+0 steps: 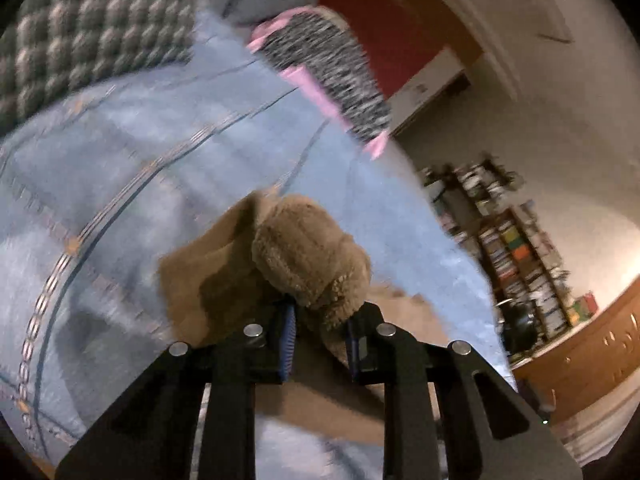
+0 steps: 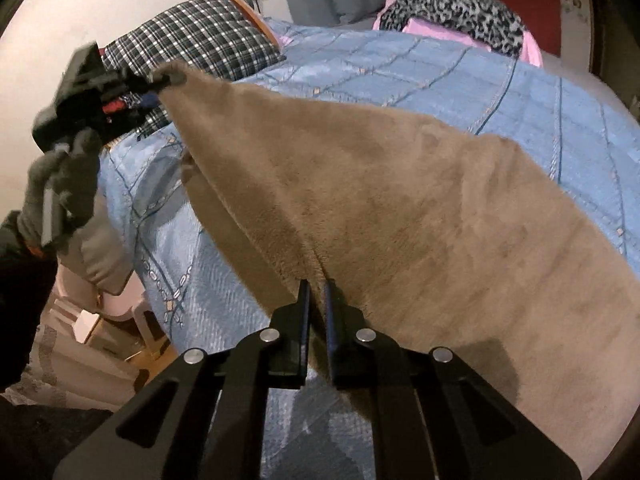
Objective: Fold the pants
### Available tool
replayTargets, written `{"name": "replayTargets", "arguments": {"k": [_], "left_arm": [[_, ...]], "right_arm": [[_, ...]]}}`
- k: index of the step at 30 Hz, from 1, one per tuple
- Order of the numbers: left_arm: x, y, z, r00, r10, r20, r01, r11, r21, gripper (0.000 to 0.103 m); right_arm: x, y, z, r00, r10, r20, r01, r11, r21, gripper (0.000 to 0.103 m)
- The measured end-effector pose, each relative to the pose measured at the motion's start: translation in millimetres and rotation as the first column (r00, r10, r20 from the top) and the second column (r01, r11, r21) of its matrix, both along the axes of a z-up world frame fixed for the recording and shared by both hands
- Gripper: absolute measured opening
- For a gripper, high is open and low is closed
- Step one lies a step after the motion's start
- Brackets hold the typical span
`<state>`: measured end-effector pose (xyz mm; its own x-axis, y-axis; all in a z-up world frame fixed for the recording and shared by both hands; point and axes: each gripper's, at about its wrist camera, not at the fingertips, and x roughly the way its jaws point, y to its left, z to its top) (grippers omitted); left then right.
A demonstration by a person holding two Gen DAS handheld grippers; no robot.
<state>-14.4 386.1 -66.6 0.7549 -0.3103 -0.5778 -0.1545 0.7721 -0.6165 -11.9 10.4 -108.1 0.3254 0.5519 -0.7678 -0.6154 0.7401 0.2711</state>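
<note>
The pants (image 2: 400,208) hang stretched above the bed (image 2: 400,76) because the left gripper (image 1: 320,316) and right gripper (image 2: 318,300) each pinch an edge, ready for folding.

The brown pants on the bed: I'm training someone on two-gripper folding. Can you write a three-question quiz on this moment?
1. True or false: the right gripper is shut on the edge of the brown fleece pants.
2. What does the left gripper hold?
A. a bunched bit of the pants
B. the plaid pillow
C. nothing
3. Fill in: the pants hang stretched between the two grippers above a quilted ____ bedspread.

Key: 1 true; 2 A; 3 blue.
</note>
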Motion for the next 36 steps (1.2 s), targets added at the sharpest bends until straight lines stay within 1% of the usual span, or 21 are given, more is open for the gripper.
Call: {"name": "replayTargets", "arguments": {"k": [2, 4, 6, 7, 10, 11, 12, 13, 14, 15, 18, 21, 24, 26, 28, 29, 31, 33, 34, 36], "left_arm": [[-3, 7, -25, 0.998, 0.016, -0.059, -0.016, 1.0, 0.006, 0.02], [-8, 10, -44, 0.995, 0.018, -0.094, -0.015, 0.999, 0.033, 0.021], [-9, 10, -57, 0.993, 0.01, -0.115, -0.003, 0.998, 0.064, 0.021], [-12, 10, -62, 0.993, 0.006, -0.118, 0.004, 0.997, 0.082, 0.023], [-15, 8, -59, 0.991, 0.012, -0.132, 0.001, 0.995, 0.098, 0.027], [-16, 8, -56, 0.99, 0.022, -0.141, -0.008, 0.995, 0.102, 0.03], [-19, 8, -50, 0.989, 0.042, -0.144, -0.025, 0.993, 0.119, 0.038], [-21, 7, -44, 0.987, 0.071, -0.146, -0.049, 0.987, 0.153, 0.044], [-23, 4, -36, 0.984, 0.109, -0.142, -0.079, 0.976, 0.204, 0.053], [-27, 2, -23, 0.982, 0.146, -0.117, -0.111, 0.957, 0.267, 0.054], [-29, -8, 5, 0.981, 0.184, -0.055, -0.151, 0.917, 0.37, 0.054], [-18, -21, 24, 0.99, 0.142, -0.021, -0.123, 0.914, 0.388, 0.054], [9, -45, 35, 0.998, 0.066, 0.002, -0.061, 0.916, 0.397, 0.054], [31, -61, 35, 1.0, 0.011, 0.004, -0.012, 0.927, 0.375, 0.054], [64, -83, 27, 0.999, -0.05, -0.02, 0.054, 0.926, 0.373, 0.054], [73, -87, 24, 0.997, -0.062, -0.038, 0.072, 0.926, 0.37, 0.054], [105, -93, 5, 0.989, -0.068, -0.128, 0.109, 0.932, 0.345, 0.052], [125, -93, -14, 0.978, -0.044, -0.205, 0.113, 0.933, 0.342, 0.034], [131, -90, -23, 0.972, -0.023, -0.236, 0.107, 0.931, 0.35, 0.032], [140, -83, -38, 0.96, 0.036, -0.276, 0.075, 0.921, 0.381, 0.019]], "right_arm": [[0, 2, -7, 1.0, 0.011, -0.026, -0.011, 1.0, -0.001, 0.006], [-3, 6, -10, 0.999, 0.03, -0.028, -0.03, 0.999, -0.016, 0.006], [-5, 8, -13, 0.999, 0.042, -0.03, -0.043, 0.999, -0.027, 0.006], [-4, 8, -16, 0.998, 0.042, -0.038, -0.043, 0.999, -0.029, 0.006], [-2, 8, -22, 0.998, 0.032, -0.062, -0.034, 0.999, -0.023, 0.006], [-3, 8, -23, 0.998, 0.031, -0.062, -0.032, 0.999, -0.022, 0.006], [-4, 8, -22, 0.998, 0.031, -0.059, -0.033, 0.999, -0.021, 0.006], [-5, 8, -22, 0.998, 0.032, -0.058, -0.033, 0.999, -0.018, 0.006], [-6, 7, -23, 0.998, 0.03, -0.06, -0.031, 0.999, -0.013, 0.006], [-6, 6, -24, 0.998, 0.029, -0.064, -0.029, 1.0, -0.008, 0.006], [-5, 2, -27, 0.996, 0.028, -0.08, -0.028, 1.0, 0.005, 0.006], [-4, 1, -28, 0.996, 0.03, -0.087, -0.028, 0.999, 0.021, 0.006], [-5, -1, -29, 0.995, 0.028, -0.093, -0.025, 0.999, 0.034, 0.006], [-5, -2, -30, 0.995, 0.027, -0.094, -0.023, 0.999, 0.038, 0.006], [-6, -3, -30, 0.995, 0.025, -0.093, -0.022, 0.999, 0.04, 0.006], [-6, -2, -30, 0.995, 0.025, -0.093, -0.022, 0.999, 0.039, 0.006], [-7, -2, -30, 0.996, 0.026, -0.09, -0.023, 0.999, 0.037, 0.006], [-7, -2, -30, 0.996, 0.025, -0.09, -0.022, 0.999, 0.038, 0.006], [-7, -2, -31, 0.995, 0.025, -0.092, -0.021, 0.999, 0.04, 0.006], [-6, -3, -32, 0.995, 0.025, -0.097, -0.021, 0.999, 0.043, 0.006]]}}
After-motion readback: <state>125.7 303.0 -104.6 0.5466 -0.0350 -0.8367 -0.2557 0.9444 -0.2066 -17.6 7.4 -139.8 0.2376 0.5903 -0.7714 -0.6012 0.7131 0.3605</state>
